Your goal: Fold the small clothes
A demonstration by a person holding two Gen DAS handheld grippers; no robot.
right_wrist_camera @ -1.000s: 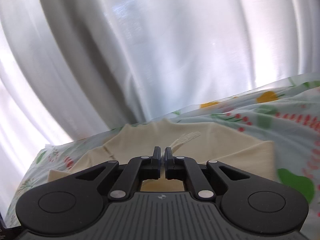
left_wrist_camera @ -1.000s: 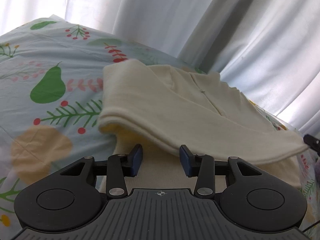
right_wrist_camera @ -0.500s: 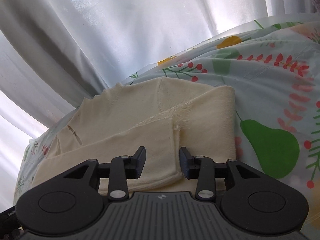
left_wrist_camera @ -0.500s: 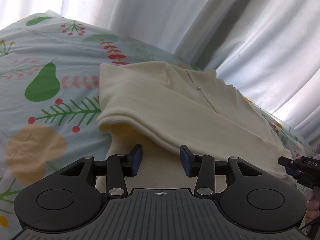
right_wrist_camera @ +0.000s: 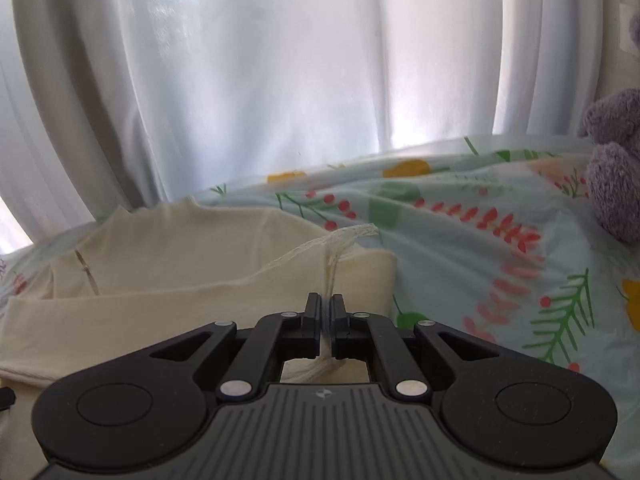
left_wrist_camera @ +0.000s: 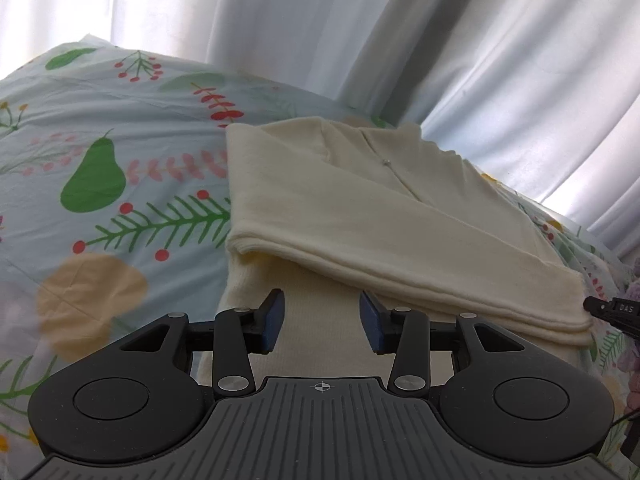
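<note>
A cream knit top (left_wrist_camera: 340,200) lies on the printed bedsheet (left_wrist_camera: 100,200), with one sleeve folded across its body. My left gripper (left_wrist_camera: 322,322) is open and empty, low over the near part of the top. In the right wrist view the same top (right_wrist_camera: 180,272) lies at the left. My right gripper (right_wrist_camera: 325,312) is shut on the cuff end of the sleeve (right_wrist_camera: 332,256), which is pinched between the jaws and lifted a little. The tip of the right gripper shows at the right edge of the left wrist view (left_wrist_camera: 612,312).
White curtains (right_wrist_camera: 280,80) hang behind the bed. A purple plush toy (right_wrist_camera: 616,168) sits at the right edge on the sheet. The sheet (right_wrist_camera: 500,260) stretches to the right of the top.
My right gripper was open over the sleeve half a second ago and has now shut on the sleeve's cuff end. My left gripper has stayed open and barely moved.
</note>
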